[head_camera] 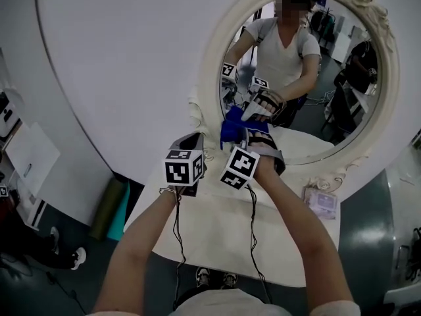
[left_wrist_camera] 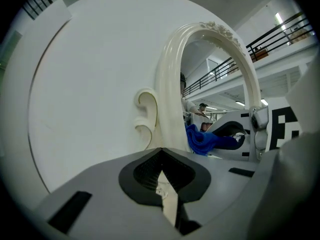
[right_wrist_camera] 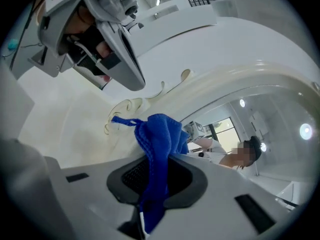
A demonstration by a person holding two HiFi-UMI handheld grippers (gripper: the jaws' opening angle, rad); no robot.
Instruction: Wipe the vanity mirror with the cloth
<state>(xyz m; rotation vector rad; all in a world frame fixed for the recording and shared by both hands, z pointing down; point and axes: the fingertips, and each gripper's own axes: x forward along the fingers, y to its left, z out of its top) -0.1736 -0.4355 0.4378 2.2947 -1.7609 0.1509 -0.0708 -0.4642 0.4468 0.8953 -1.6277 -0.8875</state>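
An oval vanity mirror with an ornate cream frame (head_camera: pixel 209 78) stands on a white table, against a white wall. My right gripper (head_camera: pixel 245 134) is shut on a blue cloth (head_camera: pixel 230 125) and holds it at the glass's lower left edge. In the right gripper view the cloth (right_wrist_camera: pixel 160 144) bunches up out of the jaws of that gripper (right_wrist_camera: pixel 154 178), close to the frame (right_wrist_camera: pixel 210 91). My left gripper (head_camera: pixel 196 141) hovers just left of the frame, shut on nothing. The left gripper view shows its jaws closed (left_wrist_camera: pixel 161 172), with the cloth (left_wrist_camera: pixel 202 140) beyond them on the right.
The white table (head_camera: pixel 217 229) carries a small packet (head_camera: pixel 320 200) near the mirror's base on the right. A green roll (head_camera: pixel 108 207) leans on the floor at the left. Cables hang from both grippers over the table's front edge.
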